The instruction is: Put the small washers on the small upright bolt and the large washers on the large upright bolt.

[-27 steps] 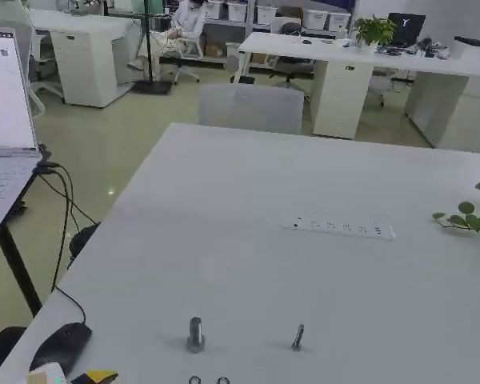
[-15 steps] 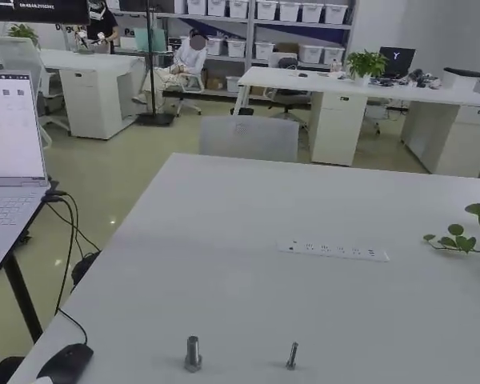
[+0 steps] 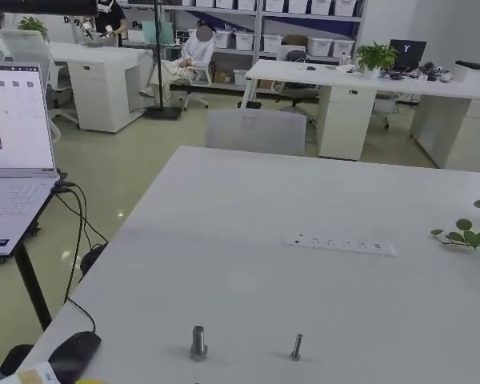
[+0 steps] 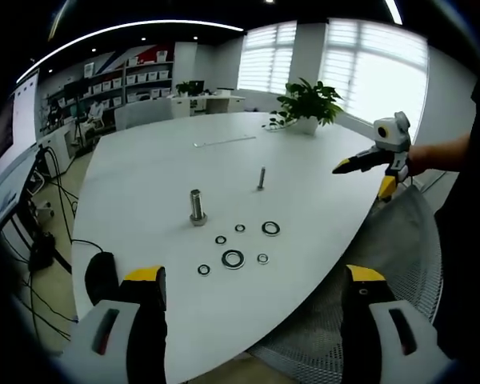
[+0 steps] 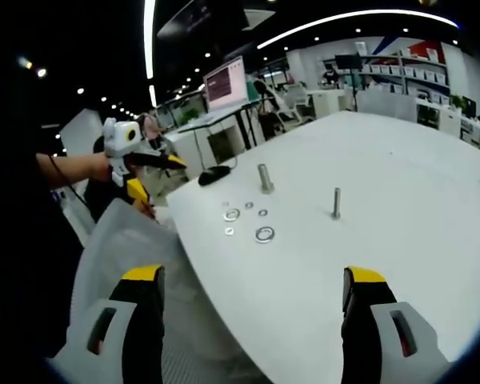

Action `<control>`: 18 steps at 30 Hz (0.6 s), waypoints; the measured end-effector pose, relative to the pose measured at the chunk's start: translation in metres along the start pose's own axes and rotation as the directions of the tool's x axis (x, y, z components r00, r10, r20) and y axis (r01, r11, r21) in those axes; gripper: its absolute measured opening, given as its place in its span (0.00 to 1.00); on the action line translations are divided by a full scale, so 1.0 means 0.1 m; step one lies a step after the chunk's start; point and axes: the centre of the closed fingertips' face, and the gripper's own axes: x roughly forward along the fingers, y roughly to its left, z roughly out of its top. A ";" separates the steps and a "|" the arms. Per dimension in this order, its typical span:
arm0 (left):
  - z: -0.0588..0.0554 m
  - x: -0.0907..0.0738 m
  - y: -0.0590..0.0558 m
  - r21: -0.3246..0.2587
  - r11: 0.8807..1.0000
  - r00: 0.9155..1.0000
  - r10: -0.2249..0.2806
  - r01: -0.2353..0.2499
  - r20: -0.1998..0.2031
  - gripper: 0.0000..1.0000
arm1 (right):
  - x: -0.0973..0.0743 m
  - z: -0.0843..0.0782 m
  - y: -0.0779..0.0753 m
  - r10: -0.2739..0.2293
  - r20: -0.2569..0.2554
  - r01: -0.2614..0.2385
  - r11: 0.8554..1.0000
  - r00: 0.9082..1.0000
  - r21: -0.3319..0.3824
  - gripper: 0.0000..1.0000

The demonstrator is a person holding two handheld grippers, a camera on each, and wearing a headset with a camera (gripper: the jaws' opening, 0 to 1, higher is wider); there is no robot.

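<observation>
Metal washers (image 4: 233,258), flat rings in two sizes, scattered near the smooth white table's (image 3: 304,200) front edge; thick large bolt (image 3: 198,342) and slim small bolt (image 3: 297,346) upright just behind. Off that edge, left gripper (image 4: 254,276) and right gripper (image 5: 254,276), jaws spread wide. Open office around.

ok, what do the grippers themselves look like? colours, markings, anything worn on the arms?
The left gripper and right gripper match. Each jaw is a pale grey block with a slot in its face, a yellow cap at the tip and a black inner pad. Seen from the side, in the other gripper's view, the jaws are black with yellow trim. The person wears dark clothing, and the forearms are uncovered.
</observation>
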 end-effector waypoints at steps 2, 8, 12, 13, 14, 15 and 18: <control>0.02 0.00 0.00 0.014 1.000 1.000 0.003 -0.003 0.014 0.90 | -0.01 0.00 0.01 0.000 0.001 0.000 1.000 1.000 -0.001 0.93; 0.04 -0.02 0.00 0.015 1.000 1.000 0.010 -0.010 0.016 0.89 | -0.03 0.03 0.00 -0.003 0.011 0.003 1.000 1.000 0.000 0.93; 0.06 -0.02 0.00 0.020 1.000 1.000 0.010 -0.011 0.025 0.90 | -0.03 0.01 -0.02 -0.005 0.012 0.005 1.000 1.000 0.001 0.93; 0.06 -0.03 -0.01 0.022 1.000 1.000 0.008 -0.009 0.024 0.91 | -0.02 0.00 -0.02 -0.004 0.011 0.004 1.000 1.000 0.001 0.93; 0.06 -0.03 -0.01 0.023 1.000 1.000 0.008 -0.008 0.022 0.91 | -0.02 0.00 -0.03 -0.004 0.009 0.004 1.000 1.000 0.000 0.93; 0.06 -0.03 -0.01 0.027 1.000 1.000 0.008 -0.009 0.015 0.91 | -0.02 -0.01 -0.04 -0.005 0.007 0.005 1.000 1.000 0.000 0.93; 0.05 -0.03 0.02 0.035 0.999 1.000 0.012 -0.012 0.012 0.90 | -0.02 0.01 -0.04 -0.006 0.013 0.006 1.000 1.000 -0.001 0.93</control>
